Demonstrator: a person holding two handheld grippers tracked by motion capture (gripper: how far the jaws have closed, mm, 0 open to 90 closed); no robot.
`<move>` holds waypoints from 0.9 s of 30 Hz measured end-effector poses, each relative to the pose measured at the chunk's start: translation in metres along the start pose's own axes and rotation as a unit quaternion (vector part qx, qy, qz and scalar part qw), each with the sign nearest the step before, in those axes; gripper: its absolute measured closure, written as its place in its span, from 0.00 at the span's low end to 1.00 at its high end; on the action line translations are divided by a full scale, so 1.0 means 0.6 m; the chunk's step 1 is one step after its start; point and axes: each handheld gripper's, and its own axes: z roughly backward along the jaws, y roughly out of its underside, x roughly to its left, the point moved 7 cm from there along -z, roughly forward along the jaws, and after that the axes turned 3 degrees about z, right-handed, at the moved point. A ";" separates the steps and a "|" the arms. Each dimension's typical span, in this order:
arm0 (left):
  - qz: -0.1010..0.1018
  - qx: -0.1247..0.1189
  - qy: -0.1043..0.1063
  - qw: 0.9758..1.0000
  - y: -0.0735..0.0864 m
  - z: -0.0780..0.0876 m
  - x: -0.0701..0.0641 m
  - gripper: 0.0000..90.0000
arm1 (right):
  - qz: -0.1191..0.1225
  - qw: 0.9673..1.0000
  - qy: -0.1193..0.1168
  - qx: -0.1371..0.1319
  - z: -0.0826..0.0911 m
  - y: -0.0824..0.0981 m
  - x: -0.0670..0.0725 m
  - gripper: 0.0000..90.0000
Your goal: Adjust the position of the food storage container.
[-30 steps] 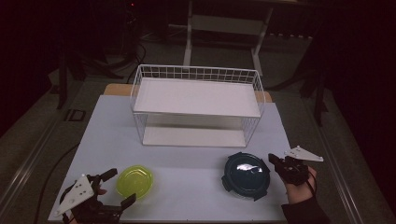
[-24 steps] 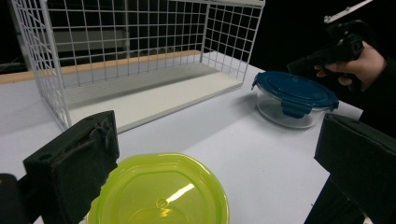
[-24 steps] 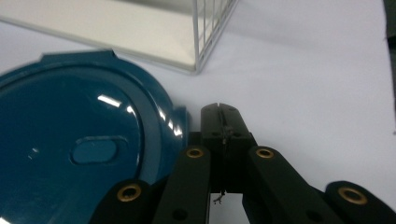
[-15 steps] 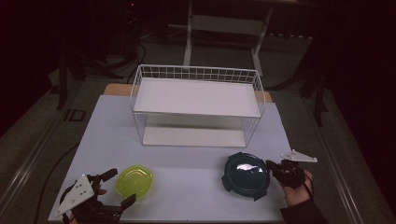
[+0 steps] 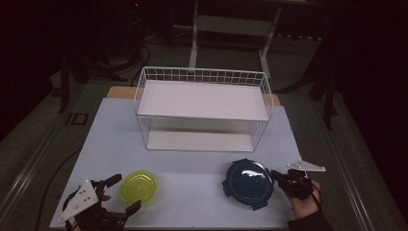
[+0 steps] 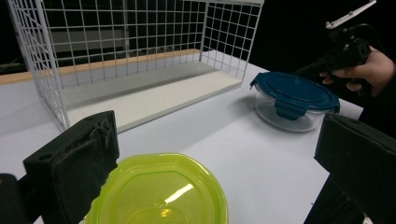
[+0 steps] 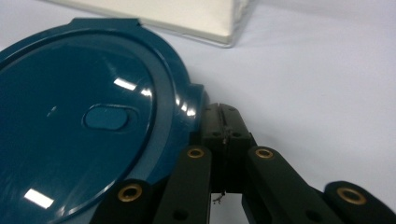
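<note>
Resting beside the closed right tool (image 7: 224, 126) — blue-lidded container (image 7: 84, 116).

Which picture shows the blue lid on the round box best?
The right gripper view: the blue lid looms close, glossy, its middle dimple plain. The high view shows the whole lid from above, small. The left gripper view shows it sideways on its clear box.

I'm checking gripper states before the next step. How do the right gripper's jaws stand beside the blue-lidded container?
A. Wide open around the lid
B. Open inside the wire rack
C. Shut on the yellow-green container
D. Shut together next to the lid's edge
D: in the right gripper view the right gripper has its jaws pressed together, tips beside the rim of the blue-lidded container.
</note>
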 end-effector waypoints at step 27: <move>-0.003 0.008 0.005 1.000 0.003 -0.003 -0.003 0.00 | 0.006 0.999 -0.050 0.007 -0.003 0.009 0.052 1.00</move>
